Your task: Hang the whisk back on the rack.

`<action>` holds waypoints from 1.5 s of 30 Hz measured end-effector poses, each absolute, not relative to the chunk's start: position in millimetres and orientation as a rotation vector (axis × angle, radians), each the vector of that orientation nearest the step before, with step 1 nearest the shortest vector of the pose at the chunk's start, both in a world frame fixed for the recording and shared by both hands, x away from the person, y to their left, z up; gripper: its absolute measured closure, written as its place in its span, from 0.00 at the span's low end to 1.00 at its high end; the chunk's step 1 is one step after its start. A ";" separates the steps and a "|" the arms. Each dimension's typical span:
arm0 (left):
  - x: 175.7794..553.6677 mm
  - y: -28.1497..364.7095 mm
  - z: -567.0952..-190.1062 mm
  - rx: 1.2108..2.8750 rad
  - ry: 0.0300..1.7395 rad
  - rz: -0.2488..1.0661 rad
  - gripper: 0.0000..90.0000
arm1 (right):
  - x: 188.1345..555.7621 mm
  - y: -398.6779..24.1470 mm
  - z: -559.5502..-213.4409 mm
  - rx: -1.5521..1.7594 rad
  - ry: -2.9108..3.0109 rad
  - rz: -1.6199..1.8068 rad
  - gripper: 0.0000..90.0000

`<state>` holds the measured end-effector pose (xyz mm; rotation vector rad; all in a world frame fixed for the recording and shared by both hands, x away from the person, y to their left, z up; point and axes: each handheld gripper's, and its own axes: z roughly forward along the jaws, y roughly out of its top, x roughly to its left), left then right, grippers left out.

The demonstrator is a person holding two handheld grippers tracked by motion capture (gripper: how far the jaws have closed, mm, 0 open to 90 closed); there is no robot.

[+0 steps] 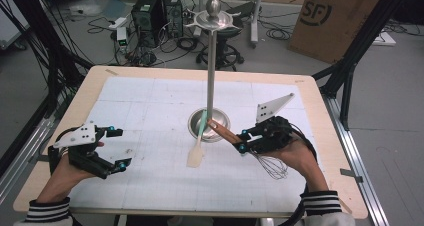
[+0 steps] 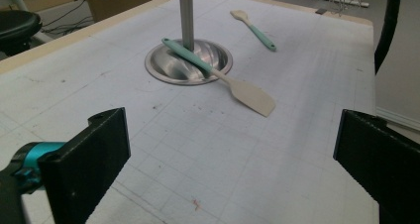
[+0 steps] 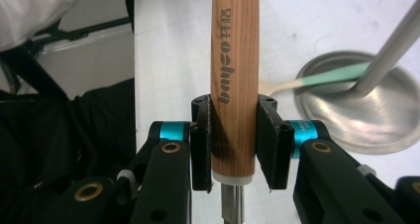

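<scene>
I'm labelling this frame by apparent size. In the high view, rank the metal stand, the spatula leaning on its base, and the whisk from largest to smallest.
1. Metal stand, clearly the largest.
2. Spatula and whisk: I can't rank them. They look about alike in length, and the right tool and hand hide part of the whisk.

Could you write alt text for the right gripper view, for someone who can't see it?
Two black jaws of the right gripper clamp the wooden handle of a whisk, which points up the picture. Beyond it, on the white table mat, a round metal base holds a slanting pole, with a teal-handled spatula lying across the base.
</scene>
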<state>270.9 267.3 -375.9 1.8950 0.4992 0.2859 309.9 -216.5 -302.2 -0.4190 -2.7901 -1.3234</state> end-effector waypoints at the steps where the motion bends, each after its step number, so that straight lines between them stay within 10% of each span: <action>1: 270.8 267.4 -375.9 1.896 0.499 0.287 0.02 | 309.5 -218.4 -299.1 -0.424 -2.785 -1.329 0.78; 45: 269.5 265.0 -375.5 1.896 0.500 0.280 0.02 | 352.2 -281.7 -200.8 -0.507 -2.715 -1.641 0.78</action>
